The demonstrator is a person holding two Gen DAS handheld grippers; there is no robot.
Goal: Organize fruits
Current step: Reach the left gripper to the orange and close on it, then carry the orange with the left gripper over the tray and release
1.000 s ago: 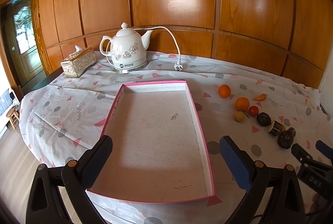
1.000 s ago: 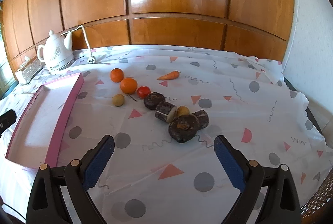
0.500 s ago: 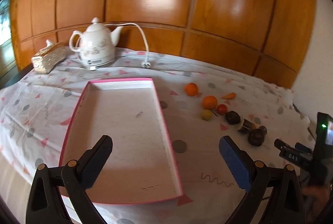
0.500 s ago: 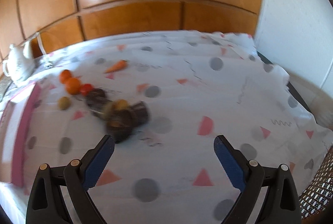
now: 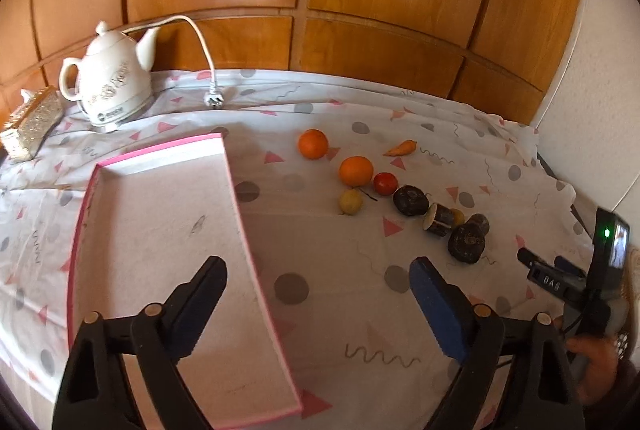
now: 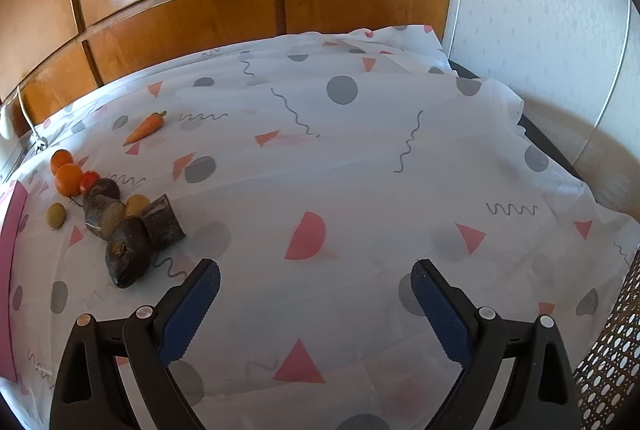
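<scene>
A pink-rimmed tray [image 5: 236, 186] lies on the patterned tablecloth at the left of the left wrist view. To its right sit two oranges [image 5: 355, 170] [image 6: 69, 179], a red tomato [image 5: 385, 183], a small yellow fruit [image 5: 351, 201], a carrot [image 5: 401, 148] [image 6: 146, 127] and several dark brown pieces [image 5: 466, 242] [image 6: 128, 257]. My left gripper [image 5: 318, 280] hovers over the tray's right rim, its jaws closing with nothing between them. My right gripper [image 6: 316, 290] stands open over bare cloth, with the fruit cluster off to its left.
A white electric kettle [image 5: 110, 86] with a loose cord and plug [image 5: 214, 98] stands at the back left beside a gold tissue box [image 5: 32, 122]. Wood panelling runs behind the table and a white wall [image 6: 540, 10] stands to the right. A woven chair [image 6: 612, 358] sits at lower right.
The left gripper swung right, from over the tray's middle to its right rim, and its jaws narrowed a little. The right gripper swung right, so the fruit slid to the left edge of its view.
</scene>
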